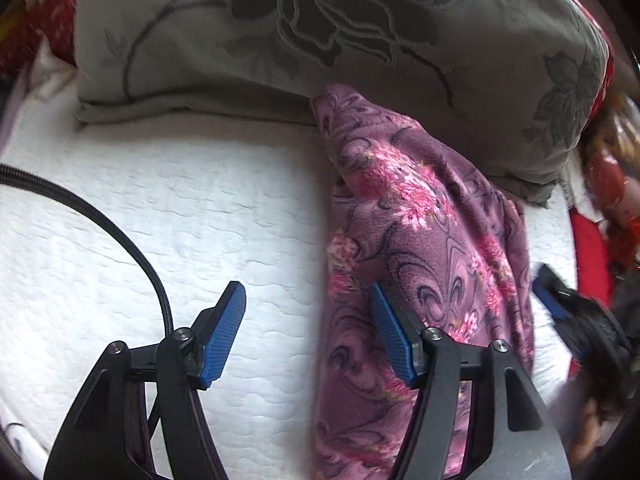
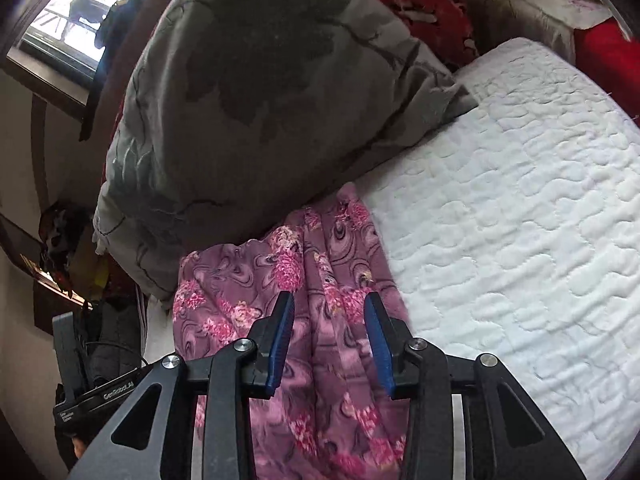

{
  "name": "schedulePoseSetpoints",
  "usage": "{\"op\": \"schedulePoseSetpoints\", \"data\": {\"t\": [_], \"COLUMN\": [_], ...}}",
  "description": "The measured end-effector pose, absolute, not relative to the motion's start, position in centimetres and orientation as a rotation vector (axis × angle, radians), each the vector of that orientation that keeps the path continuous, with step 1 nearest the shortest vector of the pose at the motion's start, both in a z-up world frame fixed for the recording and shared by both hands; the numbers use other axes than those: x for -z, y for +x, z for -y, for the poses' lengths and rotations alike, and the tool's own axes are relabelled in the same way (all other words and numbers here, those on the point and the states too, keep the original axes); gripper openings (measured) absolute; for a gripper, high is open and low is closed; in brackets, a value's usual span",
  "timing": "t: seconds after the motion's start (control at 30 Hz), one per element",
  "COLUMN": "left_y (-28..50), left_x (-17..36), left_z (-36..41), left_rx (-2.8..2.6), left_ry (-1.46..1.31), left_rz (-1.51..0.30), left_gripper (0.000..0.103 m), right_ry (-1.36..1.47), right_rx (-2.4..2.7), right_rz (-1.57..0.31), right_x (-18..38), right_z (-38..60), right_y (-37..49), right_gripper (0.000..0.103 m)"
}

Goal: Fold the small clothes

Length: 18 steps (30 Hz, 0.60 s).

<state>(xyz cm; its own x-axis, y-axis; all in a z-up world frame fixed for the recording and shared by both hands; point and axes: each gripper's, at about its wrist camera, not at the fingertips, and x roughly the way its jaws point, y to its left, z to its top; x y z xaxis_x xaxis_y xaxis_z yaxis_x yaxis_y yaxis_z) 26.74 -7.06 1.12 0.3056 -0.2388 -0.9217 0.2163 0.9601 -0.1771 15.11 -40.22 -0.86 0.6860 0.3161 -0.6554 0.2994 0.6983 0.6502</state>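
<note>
While the purple floral garment (image 1: 424, 240) lies stretched in a long, narrow strip on the white quilted mattress (image 1: 160, 220), its far end runs up against the grey pillow (image 1: 320, 40) with the dark embroidered flower. Its cloth looks soft and fleecy, mauve in ground, printed with bright pink blossoms and dark swirling lines. In the left wrist view the strip runs from the pillow toward the camera, with lengthwise creases and a rumpled upper end; its left edge is fairly straight. In the right wrist view a fold line runs down the middle of the garment (image 2: 312, 280), and its right edge lies on bare mattress (image 2: 520, 200) beside the pillow (image 2: 260, 100).

The left gripper (image 1: 308, 332) stands wide, one blue pad over the mattress and the other over the cloth's left edge, nothing pinched between them. The right gripper (image 2: 329, 340) is parted to a moderate gap above the cloth, its pads not pressing on it; it also shows blurred at the right side of the left view (image 1: 560, 304). A black cable (image 1: 120, 240) arcs over the mattress
</note>
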Motion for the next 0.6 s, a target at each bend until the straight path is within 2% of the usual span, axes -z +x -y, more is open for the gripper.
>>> {"op": "schedulePoseSetpoints", "data": {"t": [0.13, 0.17, 0.2, 0.33, 0.47, 0.6], "left_y": [27.5, 27.4, 27.4, 27.0, 26.6, 26.0], "left_x": [-0.3, -0.3, -0.4, -0.9, 0.0, 0.4], "left_z": [6.2, 6.0, 5.7, 5.0, 5.3, 6.3], "left_rx": [0.337, 0.34, 0.341, 0.349, 0.338, 0.358], "left_ry": [-0.108, -0.129, -0.148, -0.205, -0.183, -0.174], "left_rz": [-1.246, -1.249, -1.244, -1.208, -1.218, -1.232], "left_gripper": [0.064, 0.064, 0.064, 0.064, 0.064, 0.064], "right_ry": [0.775, 0.77, 0.767, 0.637, 0.685, 0.73], "right_rx": [-0.011, -0.048, -0.12, -0.193, -0.112, -0.017], "right_rz": [-0.858, -0.843, -0.83, -0.765, -0.658, -0.838], "right_x": [2.5, 2.3, 1.9, -1.1, -1.8, 2.9], "right_z": [39.2, 39.1, 39.0, 38.1, 40.4, 41.9], "right_y": [17.4, 17.5, 17.5, 16.0, 13.5, 13.9], "right_gripper": [0.042, 0.033, 0.006, 0.005, 0.004, 0.005]}}
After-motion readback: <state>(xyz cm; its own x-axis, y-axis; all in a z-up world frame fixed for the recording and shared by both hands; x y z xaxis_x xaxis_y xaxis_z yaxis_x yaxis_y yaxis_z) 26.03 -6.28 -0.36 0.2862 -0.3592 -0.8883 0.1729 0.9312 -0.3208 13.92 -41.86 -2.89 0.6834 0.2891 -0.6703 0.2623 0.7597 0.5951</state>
